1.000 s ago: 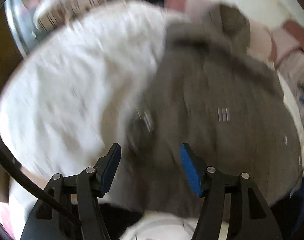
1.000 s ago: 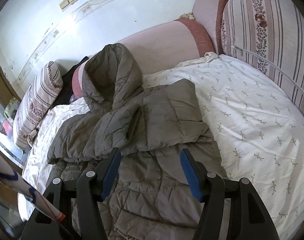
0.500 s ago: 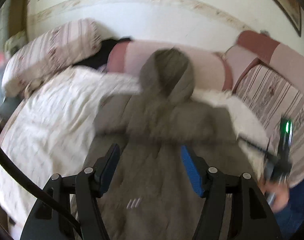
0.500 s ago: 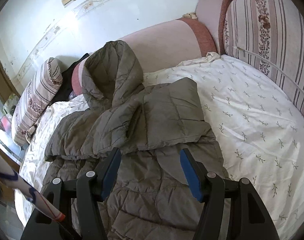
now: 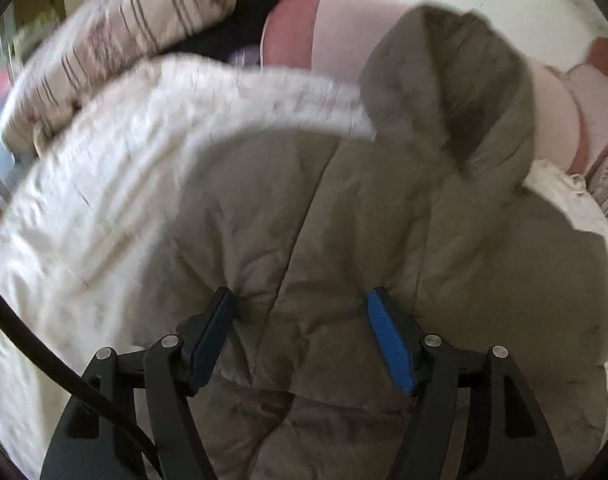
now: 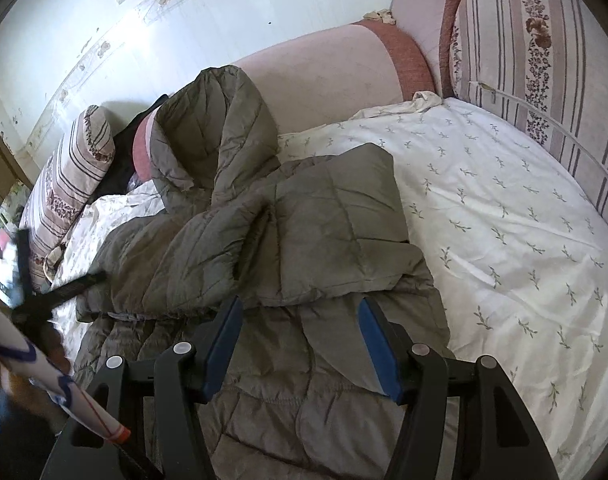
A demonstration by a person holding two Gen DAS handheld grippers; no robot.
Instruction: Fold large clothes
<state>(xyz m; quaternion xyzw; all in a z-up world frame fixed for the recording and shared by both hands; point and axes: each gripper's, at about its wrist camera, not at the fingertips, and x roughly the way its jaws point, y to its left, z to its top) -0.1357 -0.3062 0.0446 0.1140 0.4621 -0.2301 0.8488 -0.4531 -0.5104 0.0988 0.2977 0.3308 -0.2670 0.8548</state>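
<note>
- Left wrist view: your left hand-held gripper (image 5: pixel 300 300), jaws apart, hovers at the jacket (image 5: pixel 383 240)'s left sleeve edge.
- Right hand-held gripper (image 6: pixel 300 308), also apart, sits lower on the jacket; its hood (image 6: pixel 212 128) lies straight ahead.

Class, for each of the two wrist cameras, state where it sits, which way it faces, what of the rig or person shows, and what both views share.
Left wrist: rides the left gripper, looking down closely on the grey-green quilted hooded jacket; open blue-padded fingers and black cable show.
Right wrist: rides the right gripper, facing across the white leaf-print bedsheet toward the pink headboard; open fingers show.
Shared: jacket, hood, striped pillow.
</note>
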